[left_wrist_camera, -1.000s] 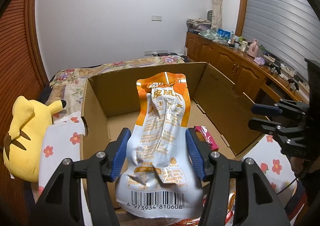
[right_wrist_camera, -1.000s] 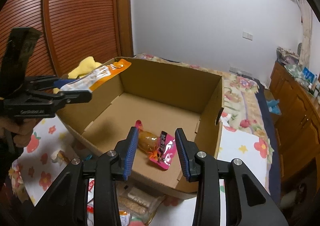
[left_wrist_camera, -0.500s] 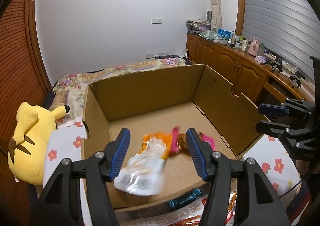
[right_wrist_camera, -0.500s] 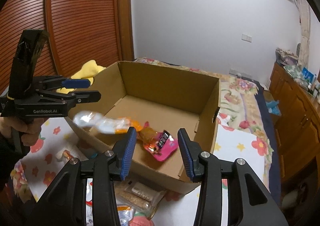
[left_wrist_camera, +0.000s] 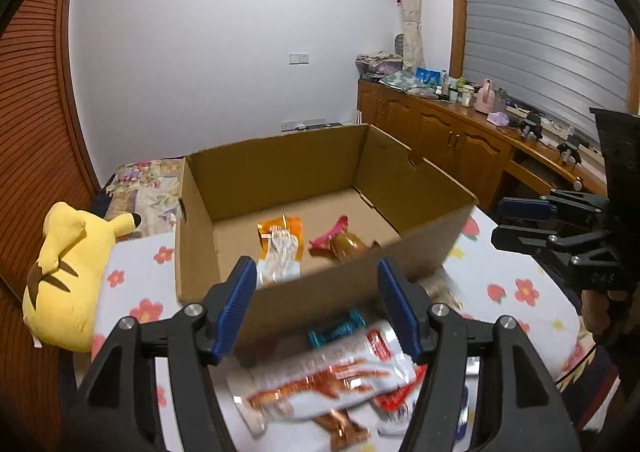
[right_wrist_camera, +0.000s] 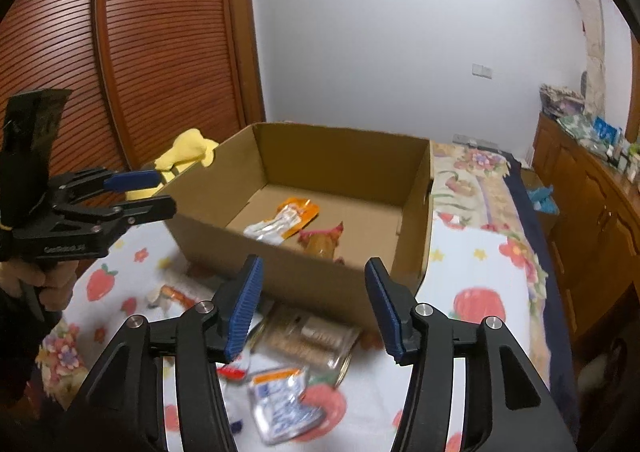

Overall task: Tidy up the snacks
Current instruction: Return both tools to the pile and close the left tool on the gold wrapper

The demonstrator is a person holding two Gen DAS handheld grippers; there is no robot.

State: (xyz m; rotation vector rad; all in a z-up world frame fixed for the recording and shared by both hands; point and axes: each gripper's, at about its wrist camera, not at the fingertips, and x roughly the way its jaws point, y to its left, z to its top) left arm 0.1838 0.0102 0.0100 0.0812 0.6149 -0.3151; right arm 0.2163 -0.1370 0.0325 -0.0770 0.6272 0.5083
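Left wrist view: both grippers, left (left_wrist_camera: 318,302) and right (right_wrist_camera: 314,302), empty with jaws opening; two snacks lie in box (left_wrist_camera: 320,294), loose packets (left_wrist_camera: 332,376) before it on table; next, straddle one packet's middle, descend squarely.

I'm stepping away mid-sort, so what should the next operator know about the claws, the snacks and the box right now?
Left claw: jaws opening, nothing between them, above the snacks in front of the box.
Right claw: jaws opening, also holding nothing.
Cardboard box: holds an orange-and-white pouch and a pink-and-brown packet.
Still on the flowered cloth: a white-and-red pouch and a teal item under the left claw; a clear cracker pack and a small orange-topped pouch under the right.
Done: two snacks boxed. Left: box the rest.
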